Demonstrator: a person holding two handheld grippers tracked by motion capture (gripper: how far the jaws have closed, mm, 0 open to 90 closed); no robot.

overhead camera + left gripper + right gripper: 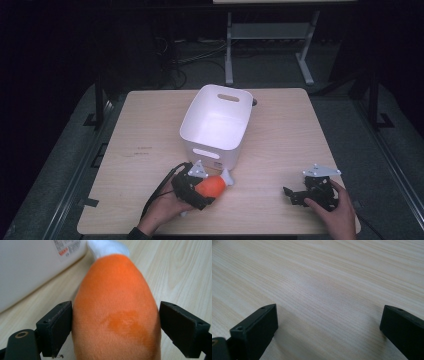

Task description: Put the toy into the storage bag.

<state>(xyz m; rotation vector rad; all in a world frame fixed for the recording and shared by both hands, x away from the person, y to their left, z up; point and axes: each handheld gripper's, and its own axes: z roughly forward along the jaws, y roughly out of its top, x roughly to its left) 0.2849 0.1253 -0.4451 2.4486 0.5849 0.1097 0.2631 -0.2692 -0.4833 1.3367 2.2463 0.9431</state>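
Here the left gripper has its jaws around an orange plush toy with a white end, one jaw against its side and the other just beside it, low on the near left of the worktop, just in front of the white bin. The right gripper rests near right, jaws wide apart and holding nothing over bare wood.

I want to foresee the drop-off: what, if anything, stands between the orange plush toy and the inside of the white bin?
Only the bin's own near wall. The orange plush toy, between the left gripper's jaws, lies just before that wall, so it would likely need lifting over the rim.
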